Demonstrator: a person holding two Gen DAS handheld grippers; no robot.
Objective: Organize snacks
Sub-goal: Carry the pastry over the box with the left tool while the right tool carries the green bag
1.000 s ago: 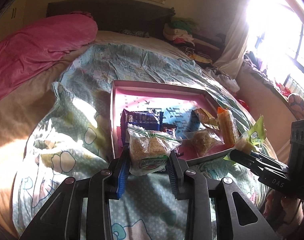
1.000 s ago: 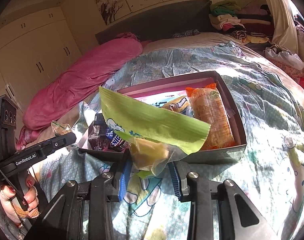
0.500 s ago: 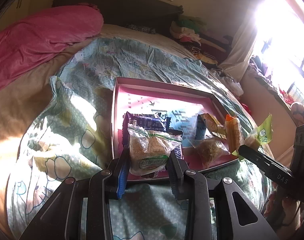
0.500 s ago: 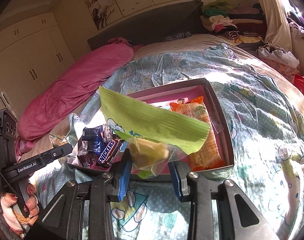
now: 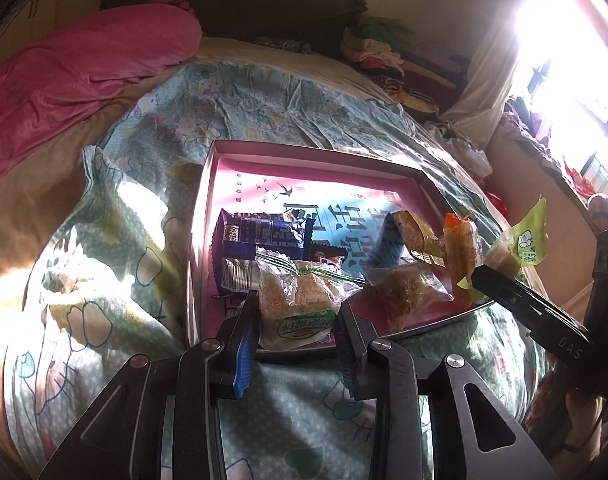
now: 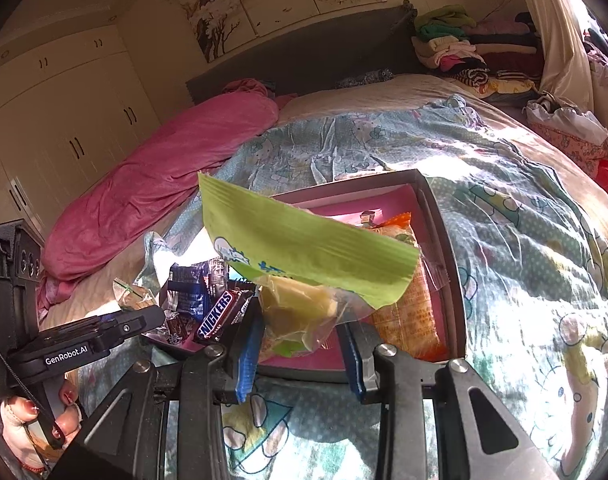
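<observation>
Meanwhile, on a cartoon-print quilt (image 5: 152,168), the left gripper (image 5: 298,320) pinched a clear-wrapped cake with a green oval label (image 5: 300,300), held over the near edge of the pink box (image 5: 304,152). Just beyond its fingers lay a blue wrapper (image 5: 260,232). The right gripper (image 6: 300,334) clamped a lime-green packet (image 6: 300,252); left of its fingers, a bar read "SNICKERS" (image 6: 216,314), an arm "GenRobot.AI". Since a second earlier, both had edged closer over the box, grips unchanged.
</observation>
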